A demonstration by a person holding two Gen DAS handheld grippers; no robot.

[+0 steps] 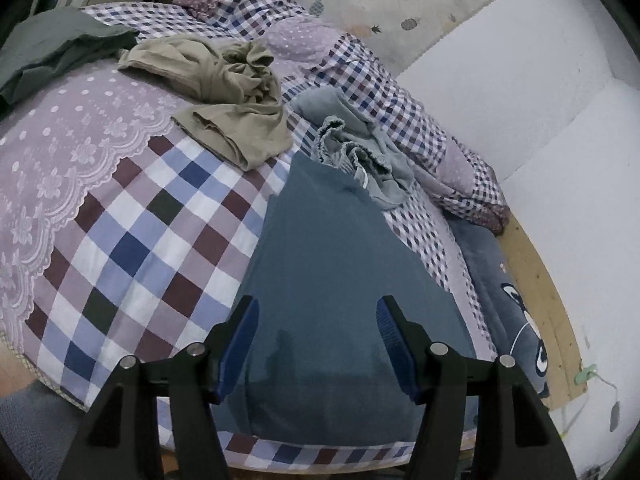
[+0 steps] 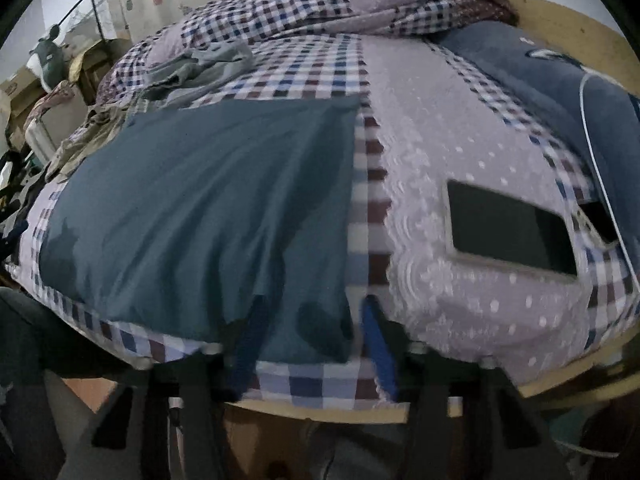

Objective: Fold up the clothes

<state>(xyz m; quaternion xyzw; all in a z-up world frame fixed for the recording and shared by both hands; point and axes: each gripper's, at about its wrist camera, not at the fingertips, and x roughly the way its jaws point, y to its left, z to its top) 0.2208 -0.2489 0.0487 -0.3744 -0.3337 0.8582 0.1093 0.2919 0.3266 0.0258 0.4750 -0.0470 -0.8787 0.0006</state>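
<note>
Teal cloth (image 1: pixel 340 280) under gaping left tool (image 1: pixel 318 344), right tool (image 2: pixel 310 320) straddling its corner unpinched, tablet (image 2: pixel 508 228) only there.

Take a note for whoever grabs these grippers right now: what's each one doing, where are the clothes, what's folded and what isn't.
Left gripper: jaws open, over the teal garment, nothing held.
Right gripper: at the teal garment's near corner; the view is blurred, so the grip is unclear.
Teal garment lies flat on the checked bedspread.
Khaki garment and grey-blue garment lie crumpled behind it, unfolded.
Tablet lies to the right.
Left: finish the teal one, then those two.
</note>
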